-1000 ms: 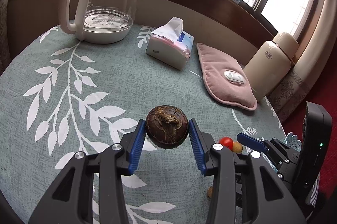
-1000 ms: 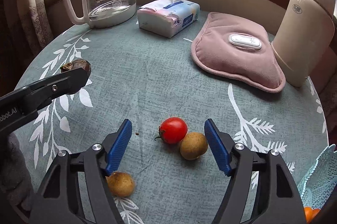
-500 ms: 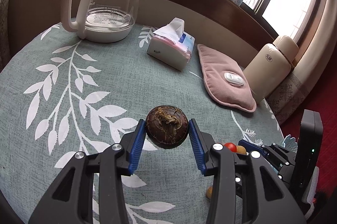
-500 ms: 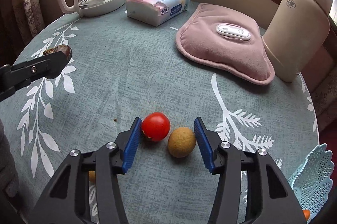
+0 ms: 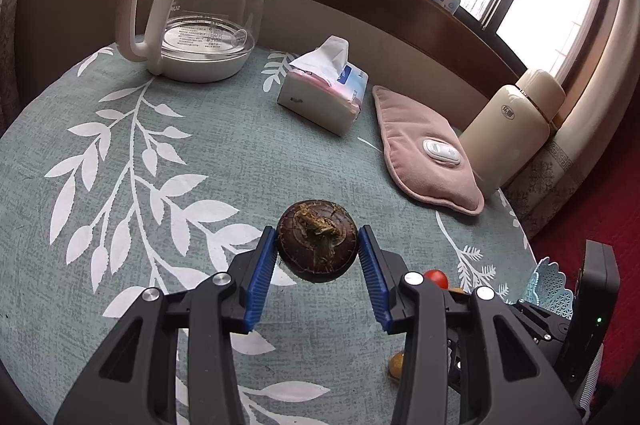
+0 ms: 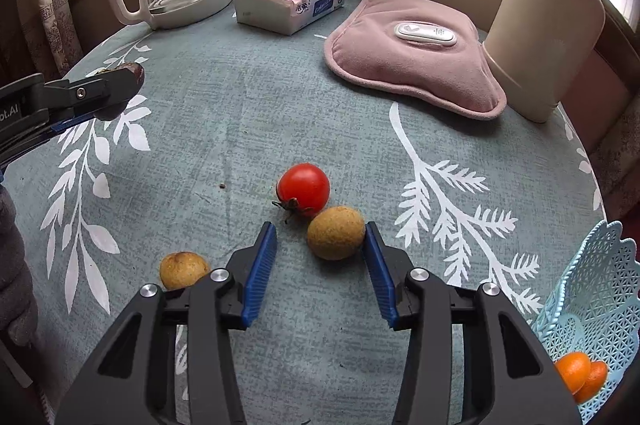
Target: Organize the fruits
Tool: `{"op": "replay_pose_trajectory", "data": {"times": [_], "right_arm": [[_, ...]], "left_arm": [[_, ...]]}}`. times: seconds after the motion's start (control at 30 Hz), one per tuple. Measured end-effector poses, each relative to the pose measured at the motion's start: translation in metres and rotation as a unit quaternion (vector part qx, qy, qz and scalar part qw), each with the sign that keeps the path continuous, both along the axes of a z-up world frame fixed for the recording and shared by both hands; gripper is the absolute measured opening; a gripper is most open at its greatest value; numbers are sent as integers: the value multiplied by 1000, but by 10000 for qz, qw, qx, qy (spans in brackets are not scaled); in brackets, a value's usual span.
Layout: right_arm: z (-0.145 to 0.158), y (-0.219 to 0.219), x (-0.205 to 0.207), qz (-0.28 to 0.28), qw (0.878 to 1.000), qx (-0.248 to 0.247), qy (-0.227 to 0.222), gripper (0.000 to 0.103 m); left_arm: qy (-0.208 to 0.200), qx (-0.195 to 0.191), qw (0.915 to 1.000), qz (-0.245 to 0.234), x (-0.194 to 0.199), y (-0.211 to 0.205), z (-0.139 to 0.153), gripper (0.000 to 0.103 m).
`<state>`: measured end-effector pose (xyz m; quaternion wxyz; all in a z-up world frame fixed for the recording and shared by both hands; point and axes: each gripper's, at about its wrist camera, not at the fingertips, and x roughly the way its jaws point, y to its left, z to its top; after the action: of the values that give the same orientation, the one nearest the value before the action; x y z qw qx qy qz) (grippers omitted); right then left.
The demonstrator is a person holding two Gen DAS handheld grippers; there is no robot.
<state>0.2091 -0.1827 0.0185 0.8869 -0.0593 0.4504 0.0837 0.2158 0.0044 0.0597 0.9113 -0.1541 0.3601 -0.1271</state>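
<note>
Fruits lay scattered on the leaf-printed tablecloth, and the blue mesh basket at its edge, already holding two orange pieces, looked like the place they were meant to end up. A red tomato sat well away from the basket toward the table's middle, touching a tan round fruit on the side nearer the basket. A second tan fruit lay farther from the basket than either, apart from the pair.

The right gripper was low over the cloth with its jaws apart, straddling the first tan fruit. The right blue pad seemed to touch or nearly touch that fruit, while the left pad stood clear of it with a gap between. Judging from this, the fruit was being bracketed for a pinch, with the tomato left just outside the jaws.

The left gripper was clamped on a dark brown, rough-topped bulb, both pads pressed against its sides, held above the cloth and well away from the basket. It appeared to be waiting with its load while the other side worked.
</note>
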Motion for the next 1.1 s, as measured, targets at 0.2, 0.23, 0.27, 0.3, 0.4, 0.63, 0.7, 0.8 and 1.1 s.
{"op": "replay_pose_trajectory", "data": {"times": [0.2, 0.23, 0.27, 0.3, 0.4, 0.63, 0.7, 0.8, 1.1], "right_arm": [[6, -4, -6, -139, 9999, 82, -56, 29], [7, -4, -7, -141, 9998, 88, -66, 29], [7, -4, -8, -151, 9998, 100, -75, 29], [9, -5, -10, -172, 9997, 121, -87, 29], [16, -6, -18, -213, 9994, 206, -183, 29], [44, -19, -42, -339, 9973, 428, -484, 29], [49, -28, -48, -420, 9965, 514, -514, 29], [54, -44, -56, -612, 9946, 629, -548, 29], [67, -102, -77, -1315, 9855, 843, -657, 29]], "left_arm": [[-25, -16, 10000, -34, -1, -2, 1, 42], [-32, -14, 10000, -46, -2, -3, 1, 42], [-40, -10, 10000, -57, -2, -3, 1, 42], [-48, -9, 10000, -69, -2, -4, 2, 42], [-84, -19, 9999, -109, -4, -5, 3, 42], [-154, -70, 9996, -230, -7, -10, 5, 42], [-169, -80, 9995, -267, -8, -12, 6, 42], [-196, -119, 9992, -328, -9, -14, 7, 42], [-212, -138, 9984, -498, -12, -24, 8, 42]]}}
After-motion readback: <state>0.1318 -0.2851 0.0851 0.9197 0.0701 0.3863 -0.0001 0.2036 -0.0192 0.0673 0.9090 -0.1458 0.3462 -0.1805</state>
